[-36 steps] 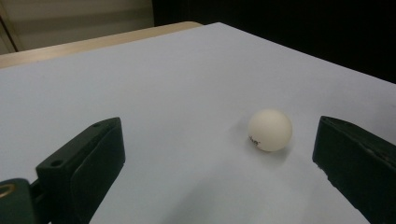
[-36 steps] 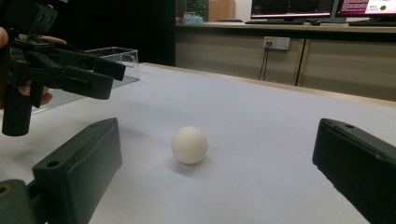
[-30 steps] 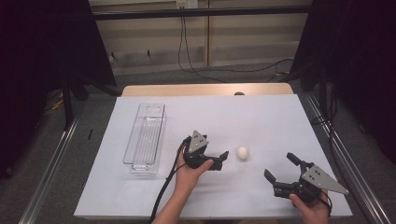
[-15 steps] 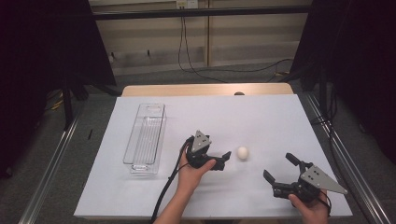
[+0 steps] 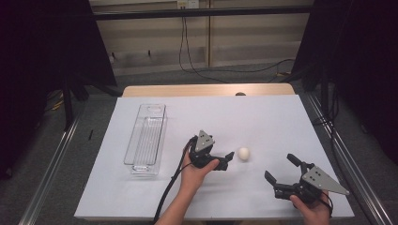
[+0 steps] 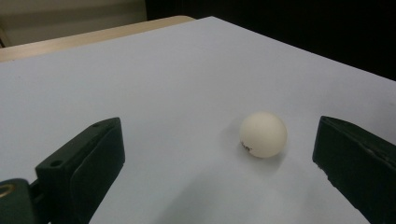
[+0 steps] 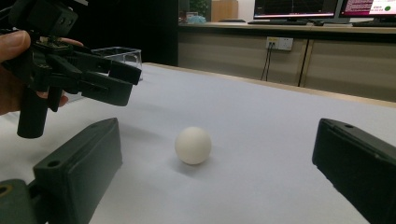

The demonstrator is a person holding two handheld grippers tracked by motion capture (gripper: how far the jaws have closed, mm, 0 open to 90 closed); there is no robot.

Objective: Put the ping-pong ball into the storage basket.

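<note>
On the white table (image 5: 263, 117), both grippers' fingers gape wide, empty, near the ball (image 5: 243, 153).

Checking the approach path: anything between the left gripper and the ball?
Nothing. In the left gripper view, bare white table runs from the open jaws to the ball; the high view shows the left gripper just short of it.

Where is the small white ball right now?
In the high view the small white ball lies on the white table, just right of the left gripper, apart from its open fingers.
</note>
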